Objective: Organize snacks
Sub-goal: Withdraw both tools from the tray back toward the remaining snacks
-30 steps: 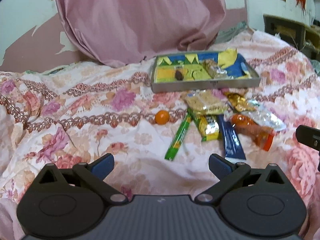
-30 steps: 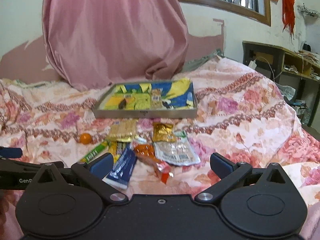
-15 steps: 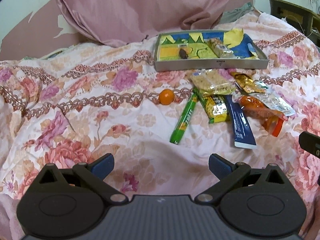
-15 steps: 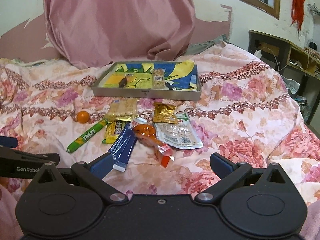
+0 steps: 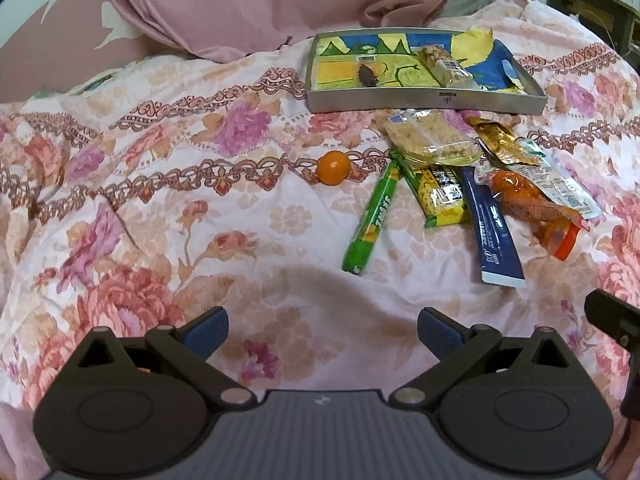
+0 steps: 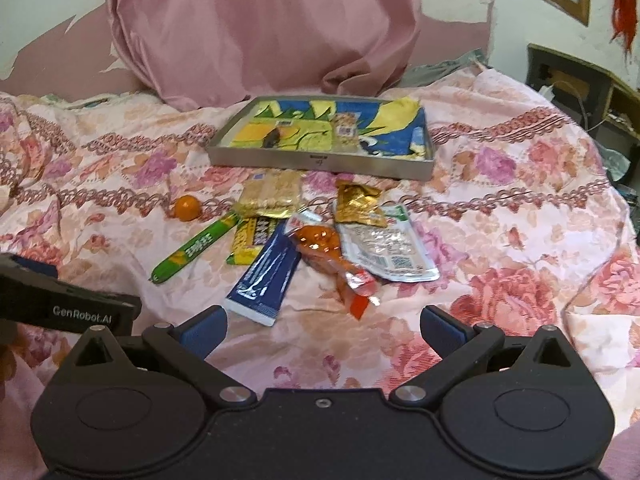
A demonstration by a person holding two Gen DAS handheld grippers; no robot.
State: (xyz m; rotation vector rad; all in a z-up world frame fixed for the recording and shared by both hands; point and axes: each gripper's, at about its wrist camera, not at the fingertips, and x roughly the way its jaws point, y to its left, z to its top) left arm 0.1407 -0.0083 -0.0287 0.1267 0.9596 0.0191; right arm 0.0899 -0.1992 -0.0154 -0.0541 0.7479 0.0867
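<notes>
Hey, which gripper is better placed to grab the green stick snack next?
Probably left. The green stick snack lies nearly straight ahead of the open left gripper; from the right gripper, also open, it sits off to the left.

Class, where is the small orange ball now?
In both views the orange ball lies on the floral bedspread, just left of the green stick's top end.

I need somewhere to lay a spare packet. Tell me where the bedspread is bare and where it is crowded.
Bare: the wide stretch of bedspread left of the orange ball and green stick, and the strip between the snacks and the left hand-held gripper. Also right of the silver packet. Crowded: the overlapping heap just in front of the tray.
</notes>
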